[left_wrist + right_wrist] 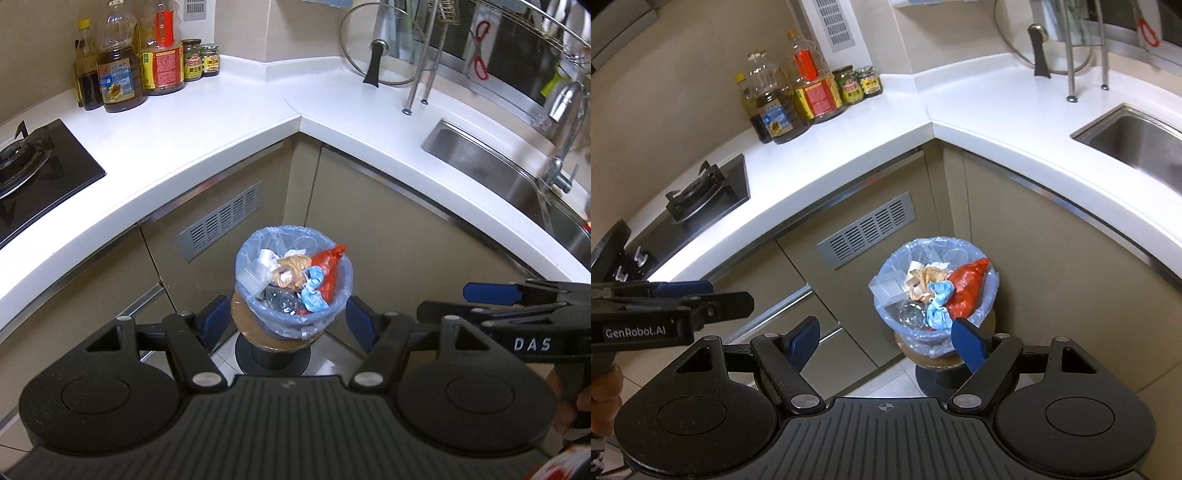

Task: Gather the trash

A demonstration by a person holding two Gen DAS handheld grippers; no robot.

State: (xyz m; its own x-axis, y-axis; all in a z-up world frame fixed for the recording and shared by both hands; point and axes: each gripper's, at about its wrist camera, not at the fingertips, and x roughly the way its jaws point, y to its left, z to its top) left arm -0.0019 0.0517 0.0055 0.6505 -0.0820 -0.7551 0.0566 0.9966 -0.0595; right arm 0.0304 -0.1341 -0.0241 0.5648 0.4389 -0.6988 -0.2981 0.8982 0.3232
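Kitchen corner seen from above through both wrist cameras. The trash bin (pixel 293 291) stands on a small round stool (pixel 273 341) on the floor, in the inner corner where the two runs of cabinets meet, below the edge of the white countertop (pixel 229 122). Your left gripper (pixel 282 325) and right gripper (pixel 886 345) both hang above it with jaws spread wide and nothing between them; neither touches the bin.

The bin is lined with a thin blue bag (pixel 341 284) folded over the rim and is filled almost to the top with crumpled plastic: a red bag (pixel 328 267), a blue wad (pixel 312 291), a tan wad (pixel 291 267), clear cups. Expect a light, soft, slippery load; the film will likely stretch or tear if pinched at one point. Take hold of the folded liner at opposite sides of the rim, one gripper each.

Obstacles: the cabinet fronts with the vent grille (pixel 221 221) close behind the bin, and the counter overhang above. The perch looks narrow, so a sideways pull could tip the bin. Oil bottles (pixel 118 74), stove (pixel 33 166) and sink (pixel 491 166) lie well apart.
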